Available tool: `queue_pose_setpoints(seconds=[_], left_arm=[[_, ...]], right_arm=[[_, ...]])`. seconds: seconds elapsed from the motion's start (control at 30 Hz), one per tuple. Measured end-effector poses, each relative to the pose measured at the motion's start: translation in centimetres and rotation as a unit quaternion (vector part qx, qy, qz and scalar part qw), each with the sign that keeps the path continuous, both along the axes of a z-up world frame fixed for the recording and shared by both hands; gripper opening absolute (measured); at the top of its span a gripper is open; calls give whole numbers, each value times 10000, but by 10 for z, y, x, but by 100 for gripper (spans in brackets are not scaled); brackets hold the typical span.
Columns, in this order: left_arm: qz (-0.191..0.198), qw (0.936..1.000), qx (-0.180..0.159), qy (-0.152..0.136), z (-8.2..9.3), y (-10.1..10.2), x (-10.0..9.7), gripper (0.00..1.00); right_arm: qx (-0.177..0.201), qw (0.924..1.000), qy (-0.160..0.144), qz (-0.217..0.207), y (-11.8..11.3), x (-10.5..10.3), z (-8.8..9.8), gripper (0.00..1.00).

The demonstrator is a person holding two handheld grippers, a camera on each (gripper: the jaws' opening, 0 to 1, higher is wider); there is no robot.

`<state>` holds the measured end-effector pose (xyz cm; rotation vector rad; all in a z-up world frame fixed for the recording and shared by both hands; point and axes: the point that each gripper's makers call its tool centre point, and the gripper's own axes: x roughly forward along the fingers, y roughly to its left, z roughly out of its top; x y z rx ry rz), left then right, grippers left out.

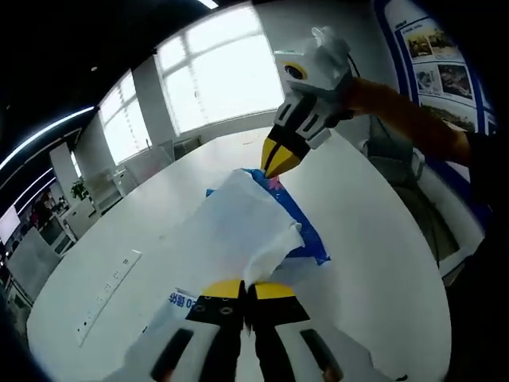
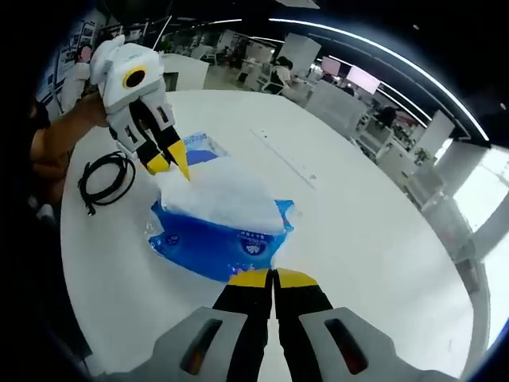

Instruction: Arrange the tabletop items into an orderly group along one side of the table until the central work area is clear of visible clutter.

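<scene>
Both grippers are on the tissue pack (image 2: pixel 215 239), a blue soft-pack sitting on the white table (image 2: pixel 374 239) with a loose white tissue (image 2: pixel 227 195) pulled up out of its top slot. In the left gripper view, the left gripper (image 1: pixel 253 288) has its jaws closed together at 6 o'clock, pinching the near edge of the tissue (image 1: pixel 246 231); the sheet drapes over the pack (image 1: pixel 306 231) toward 12. The right gripper (image 1: pixel 280 163) comes in from 1 o'clock, jaws narrow, tips at the far edge of the sheet; contact likely, but whether it actually grips I cannot tell. In the right gripper view, the right gripper (image 2: pixel 273 278) reads jaws together at the pack's near edge at 6, while the left gripper (image 2: pixel 171 163) sits at 10 o'clock on the tissue's far corner. My read: the two-end hold is there to control the floppy sheet, either to tuck it back in or to drag pack and sheet as one unit to the table edge. A black cable (image 2: pixel 103 181) lies coiled at 9 o'clock, well apart from the pack, near the table's edge. A long strip (image 1: pixel 107 294) lies flat at 8 o'clock in the left gripper view. Pack is mid-table, so clearing isn't done. Risk: pulling the sheet only draws out more tissue.
</scene>
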<state>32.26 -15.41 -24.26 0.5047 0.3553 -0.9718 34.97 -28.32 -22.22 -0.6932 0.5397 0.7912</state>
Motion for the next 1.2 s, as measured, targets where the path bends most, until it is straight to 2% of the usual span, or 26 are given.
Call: queue_pose_setpoints(seconds=[0.13, 0.23, 0.27, 0.37, 0.53, 0.87, 0.97, 1.07, 1.2], left_arm=[[10, 9999, -121, 100, -4, -1, -2, 0], [-12, 9996, -171, 235, -11, -6, 2, 0], [4, 9995, -152, 261, -14, -7, 3, 0], [-43, 9995, -115, 290, -23, -11, -6, 0], [-74, 9995, 54, 296, -33, -10, -9, 0], [-92, 9990, 80, 433, -49, -12, -14, 1], [-131, 9987, 91, 484, -51, -13, -13, 9], [-133, 9986, 189, 470, -55, -14, -15, 22], [-165, 9980, 344, 512, -60, -12, -20, 39]], right_arm=[[80, 9998, 156, 44, 2, -6, -9, 0], [-216, 9996, 103, -176, -6, 1, -21, 0], [-298, 9991, 177, -240, -9, 3, -28, 0], [-239, 9985, 307, -376, -14, 8, -43, 0], [-175, 9976, 406, -529, -17, 2, -54, 0], [-246, 9963, 507, -655, -27, 6, -66, 0], [-270, 9960, 519, -673, -29, 4, -69, 0], [-306, 9957, 562, -675, -34, 5, -70, 3], [-168, 9966, 464, -654, -33, 5, -63, 17]])
